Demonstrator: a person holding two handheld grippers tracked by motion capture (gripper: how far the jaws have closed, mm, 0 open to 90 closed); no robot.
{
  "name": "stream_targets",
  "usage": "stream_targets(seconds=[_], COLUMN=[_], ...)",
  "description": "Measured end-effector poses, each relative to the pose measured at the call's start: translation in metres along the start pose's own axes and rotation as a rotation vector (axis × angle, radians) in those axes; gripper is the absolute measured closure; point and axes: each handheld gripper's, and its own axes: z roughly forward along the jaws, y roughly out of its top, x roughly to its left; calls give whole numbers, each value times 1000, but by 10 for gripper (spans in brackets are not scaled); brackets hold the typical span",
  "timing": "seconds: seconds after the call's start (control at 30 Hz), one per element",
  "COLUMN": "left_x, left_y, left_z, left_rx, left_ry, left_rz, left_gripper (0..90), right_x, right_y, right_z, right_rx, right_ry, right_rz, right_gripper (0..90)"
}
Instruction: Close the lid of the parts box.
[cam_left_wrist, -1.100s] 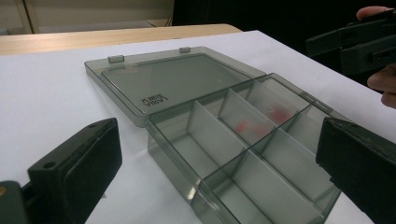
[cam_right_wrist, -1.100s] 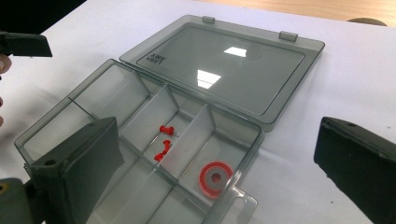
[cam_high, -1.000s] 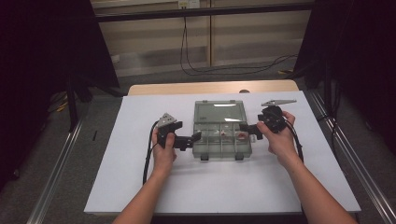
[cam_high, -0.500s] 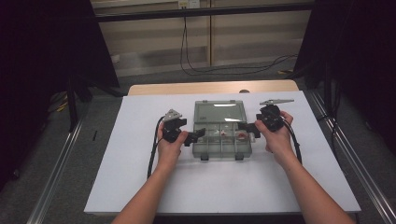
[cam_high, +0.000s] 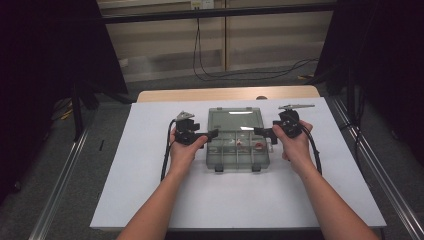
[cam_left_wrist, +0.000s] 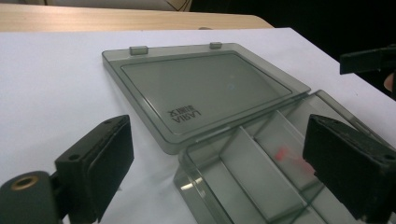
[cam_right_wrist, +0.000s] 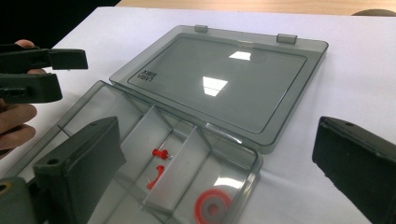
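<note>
High view puts the open organizer box (cam_high: 239, 145) in the middle of the white-covered desk (cam_high: 150, 200), its smoky clear lid (cam_high: 235, 119) folded flat away from me and its tray toward me, long axis running across the desk from one of my hands to the other. My left tongs (cam_high: 214, 133) come in level from the box's left end, my right tongs (cam_high: 257, 132) from its right end, both tips pointing inward at the hinge line where lid meets tray.

In the left gripper view my left tongs (cam_left_wrist: 219, 172) stand apart, with the tray's near corner and the lid's edge lying between the 2 pads but not touched; those jaws have just been closing a little, and nothing is pinched yet. In the right gripper view my right tongs (cam_right_wrist: 224, 172) gape wide too, straddling the tray's compartments without contact: 2 red pushpins (cam_right_wrist: 159, 163) in a middle cell and a red-and-white ring (cam_right_wrist: 214, 205) in the next.

The relation that counts, as I judge it: the lid lies beyond and slightly left of my left tongs, its free long edge farthest from me. Both hands sit about equally near the box, each at its own end, so either one could take the lid by its short side.
</note>
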Motion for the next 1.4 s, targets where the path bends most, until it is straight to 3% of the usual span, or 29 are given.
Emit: stream_targets(seconds=[0.1, 0.4, 0.5, 0.77, 0.97, 1.13, 1.17, 1.3, 1.4], left_x=[1, 8, 12, 17, 18, 20, 22, 22, 24], left_y=[2, 10, 12, 16, 17, 15, 15, 14, 14], left_z=[3, 12, 15, 24, 28, 33, 33, 37, 39], left_rx=[-5, 32, 41, 41, 58, 73, 74, 70, 82], left_ry=[12, 17, 1, 29, 33, 35, 46, 57, 52], left_rz=[-29, -57, -107, -151, -153, -173, -162, -191, -190], left_gripper=[128, 211, 246, 309, 359, 400, 404, 421, 432], right_x=[-1, -8, -10, -14, -20, -23, -24, -27, -30], right_y=[1, 4, 5, 9, 9, 7, 6, 5, 3], right_z=[3, 11, 13, 22, 26, 31, 31, 34, 37], right_rx=[1, 5, 5, 12, 11, 29, 29, 31, 30], right_ry=[5, 23, 26, 8, 3, -27, -27, -26, -13], right_rz=[14, 66, 74, 106, 163, 164, 165, 196, 214], right_gripper=[18, 37, 47, 167, 288, 366, 382, 416, 437])
